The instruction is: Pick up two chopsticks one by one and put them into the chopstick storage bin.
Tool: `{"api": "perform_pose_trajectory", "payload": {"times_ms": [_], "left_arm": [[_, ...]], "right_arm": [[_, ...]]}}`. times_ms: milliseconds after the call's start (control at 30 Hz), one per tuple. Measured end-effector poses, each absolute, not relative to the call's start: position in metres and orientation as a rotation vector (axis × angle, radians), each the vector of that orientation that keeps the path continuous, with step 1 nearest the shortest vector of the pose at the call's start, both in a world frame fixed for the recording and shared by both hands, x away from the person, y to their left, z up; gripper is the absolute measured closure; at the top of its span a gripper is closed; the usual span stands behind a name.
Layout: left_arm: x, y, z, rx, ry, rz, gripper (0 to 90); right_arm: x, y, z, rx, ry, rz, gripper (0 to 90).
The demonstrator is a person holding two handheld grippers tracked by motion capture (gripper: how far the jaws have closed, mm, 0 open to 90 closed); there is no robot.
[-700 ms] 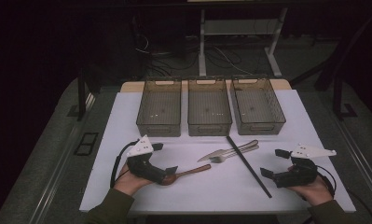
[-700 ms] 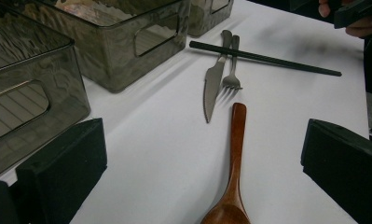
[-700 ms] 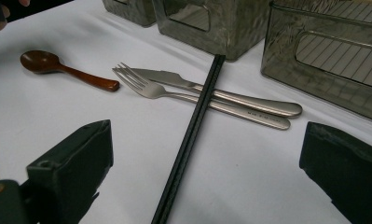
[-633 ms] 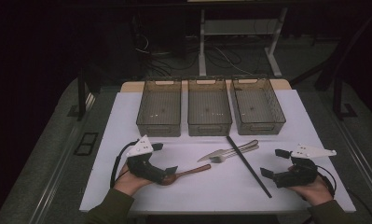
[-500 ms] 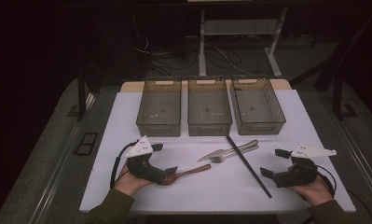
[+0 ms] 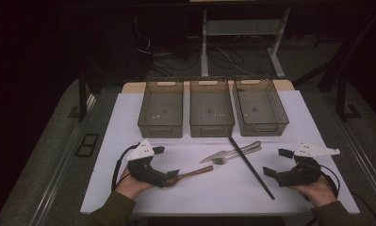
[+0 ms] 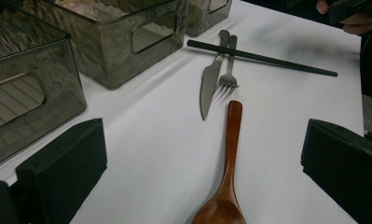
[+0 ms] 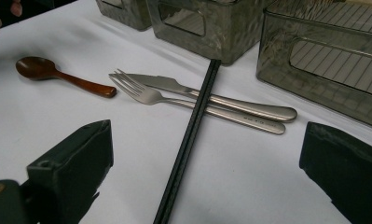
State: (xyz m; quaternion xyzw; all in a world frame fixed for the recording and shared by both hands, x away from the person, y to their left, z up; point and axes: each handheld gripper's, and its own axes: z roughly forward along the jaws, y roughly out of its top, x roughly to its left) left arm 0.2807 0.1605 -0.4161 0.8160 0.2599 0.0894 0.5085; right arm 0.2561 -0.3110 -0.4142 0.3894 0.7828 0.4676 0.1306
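On the white mat (image 6: pixel 129 117) lie a brown wooden spoon (image 6: pixel 192 173) (image 7: pixel 226 177) (image 8: pixel 58 74), a steel knife (image 6: pixel 223 154) (image 7: pixel 210 77) (image 8: pixel 174 85) and fork (image 6: pixel 240 153) (image 7: pixel 229 70) (image 8: pixel 174 100) side by side, and black chopsticks (image 6: pixel 251 167) (image 7: pixel 263 58) (image 8: pixel 188 135) laid across their handles. My left gripper (image 6: pixel 166 165) (image 7: pixel 202 172) stands open at the spoon's bowl, jaws on either side of it. My right gripper (image 6: pixel 277 162) (image 8: pixel 207 168) stands open right of the chopsticks, with their near end between its jaws.
Three smoky see-through bins stand in a row at the back of the mat: left (image 6: pixel 161 109), middle (image 6: pixel 211 108), right (image 6: pixel 260 107). Bare mat lies in front of the cutlery. Beyond the table are dark floor, cables and a stand.
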Motion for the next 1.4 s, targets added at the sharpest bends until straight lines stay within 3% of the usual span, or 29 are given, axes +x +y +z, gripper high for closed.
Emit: {"api": "perform_pose_trajectory", "payload": {"times_ms": [600, 1000, 1400], "left_arm": [[0.281, 0.161, -0.416, 1.959, 0.633, 0.231, 0.0], [0.281, 0.162, -0.416, 1.96, 0.634, 0.228, 0.0], [0.281, 0.163, -0.417, 1.965, 0.629, 0.23, 0.0]], "right_arm": [[0.273, -0.293, -0.411, 1.212, 2.303, 1.269, 17.8], [0.279, -0.278, -0.423, 1.221, 2.408, 1.156, 51.5], [0.276, -0.277, -0.43, 1.233, 2.463, 1.113, 70.8]]}}
